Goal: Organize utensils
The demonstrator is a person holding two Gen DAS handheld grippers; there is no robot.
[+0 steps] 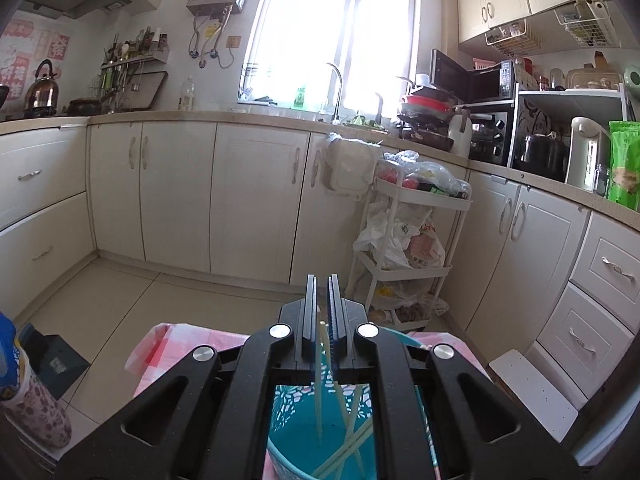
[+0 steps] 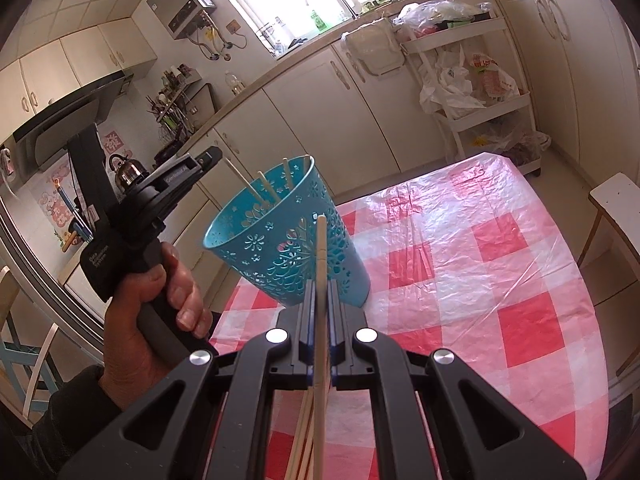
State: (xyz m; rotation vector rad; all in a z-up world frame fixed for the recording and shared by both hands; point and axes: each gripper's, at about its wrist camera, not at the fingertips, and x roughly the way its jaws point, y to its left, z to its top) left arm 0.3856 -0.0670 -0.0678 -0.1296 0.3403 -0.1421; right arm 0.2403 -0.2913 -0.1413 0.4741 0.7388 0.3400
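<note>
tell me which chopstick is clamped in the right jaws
The single chopstick running up between the right gripper; the other chopsticks stand loose inside the blue cup.

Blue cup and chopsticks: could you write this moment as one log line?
left hand-held gripper: shut on chopstick over blue cup | right hand-held gripper: shut on chopsticks | cup: tilted on checked tablecloth

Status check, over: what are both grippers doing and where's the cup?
Left gripper shut on a chopstick over the blue cup. Right gripper shut on a chopstick. Cup on checked tablecloth, chopsticks inside. Nothing in the way.
</note>
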